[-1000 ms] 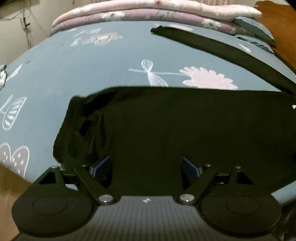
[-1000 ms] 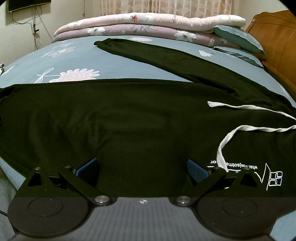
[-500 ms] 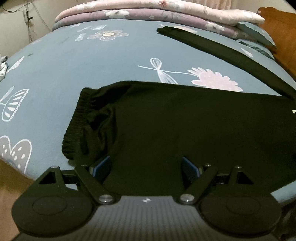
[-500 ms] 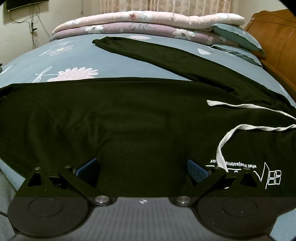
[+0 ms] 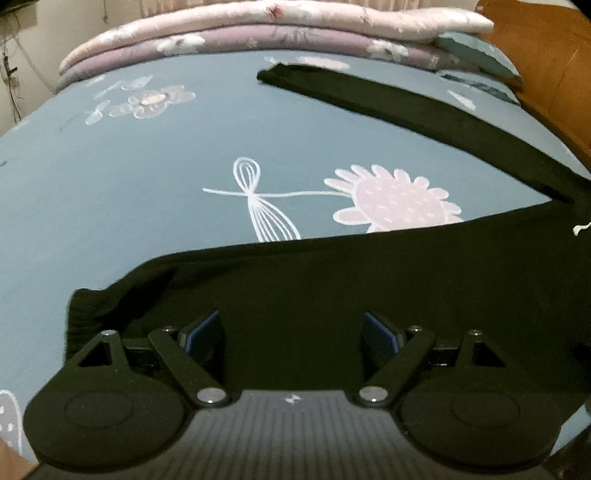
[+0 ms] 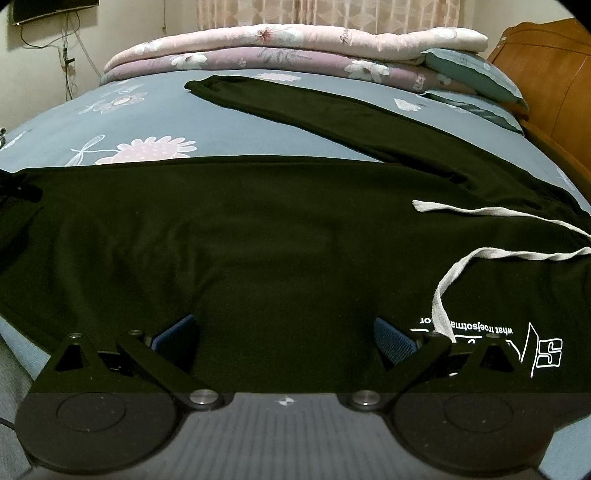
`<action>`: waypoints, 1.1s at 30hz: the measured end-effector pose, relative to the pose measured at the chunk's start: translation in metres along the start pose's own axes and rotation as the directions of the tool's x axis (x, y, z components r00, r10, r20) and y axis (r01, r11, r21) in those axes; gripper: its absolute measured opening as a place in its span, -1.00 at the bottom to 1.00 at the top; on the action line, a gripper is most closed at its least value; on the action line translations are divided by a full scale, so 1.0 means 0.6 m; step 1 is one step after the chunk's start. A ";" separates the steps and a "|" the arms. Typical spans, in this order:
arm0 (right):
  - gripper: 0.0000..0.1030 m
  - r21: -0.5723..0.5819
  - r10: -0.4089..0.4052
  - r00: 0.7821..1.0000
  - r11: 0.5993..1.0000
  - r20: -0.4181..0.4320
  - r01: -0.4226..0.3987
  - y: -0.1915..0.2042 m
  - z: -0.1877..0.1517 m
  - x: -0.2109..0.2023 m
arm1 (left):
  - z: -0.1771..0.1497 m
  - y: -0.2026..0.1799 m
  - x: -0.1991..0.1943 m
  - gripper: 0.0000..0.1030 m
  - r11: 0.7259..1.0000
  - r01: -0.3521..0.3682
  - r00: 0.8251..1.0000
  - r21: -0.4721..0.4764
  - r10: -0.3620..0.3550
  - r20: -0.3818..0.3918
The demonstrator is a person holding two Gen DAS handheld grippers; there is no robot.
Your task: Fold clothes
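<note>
Dim, warm indoor light, black trousers (image 5: pixel 369 280) swallowed into detailless shadow, left wrist view smeared by motion blur, right wrist view sharper, strong fisheye bending and dark corners

Bed sheet (image 5: pixel 155 177): blue-grey, printed with pale pink flowers and white line-drawn dragonflies; it covers the bed.
Folded quilts (image 6: pixel 295 48): two stacked at the far end of the bed sheet, pale pink floral on top, mauve floral beneath.
Pillows (image 6: pixel 476 77): teal, beside the quilts, next to the headboard.
Headboard (image 6: pixel 554 70): orange-brown wood, along the sheet's right edge.
Curtain (image 6: pixel 332 14): patterned beige, behind the quilts.
Wall cables (image 6: pixel 70 55): dangling on the cream wall, left of the quilts.
</note>
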State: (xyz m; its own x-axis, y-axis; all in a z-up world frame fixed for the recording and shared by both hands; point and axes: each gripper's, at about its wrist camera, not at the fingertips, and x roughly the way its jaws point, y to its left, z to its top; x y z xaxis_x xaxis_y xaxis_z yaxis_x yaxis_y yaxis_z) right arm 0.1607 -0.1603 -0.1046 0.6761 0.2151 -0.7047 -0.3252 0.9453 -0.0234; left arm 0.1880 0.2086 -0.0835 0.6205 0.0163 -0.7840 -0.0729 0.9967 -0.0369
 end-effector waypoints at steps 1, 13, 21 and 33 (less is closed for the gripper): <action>1.00 0.000 0.001 1.000 1.000 0.000 -0.001 0.000 0.000 0.000 | -0.001 0.002 0.007 0.63 1.000 0.001 1.000 -0.006 -0.001 -0.007; 1.00 0.001 0.002 0.999 1.000 0.041 -0.002 0.000 -0.011 -0.002 | -0.007 0.026 0.006 0.63 0.996 -0.060 0.998 -0.073 0.060 -0.001; 1.00 -0.010 0.017 0.999 1.000 0.051 -0.017 -0.003 -0.009 -0.003 | -0.031 -0.041 -0.059 0.63 0.999 0.029 0.998 -0.015 -0.028 0.061; 1.00 0.017 -0.056 0.959 0.998 0.277 0.054 -0.086 0.028 -0.076 | -0.041 -0.121 -0.068 0.63 0.999 0.028 0.999 0.017 -0.029 0.023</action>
State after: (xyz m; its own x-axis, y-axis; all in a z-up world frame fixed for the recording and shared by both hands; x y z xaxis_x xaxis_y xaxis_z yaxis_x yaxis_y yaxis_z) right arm 0.1577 -0.2150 -0.0594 0.8499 0.2208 -0.4785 -0.2770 0.9596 -0.0492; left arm 0.1486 0.1335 -0.0643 0.6402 -0.0102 -0.7681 -0.0425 0.9979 -0.0487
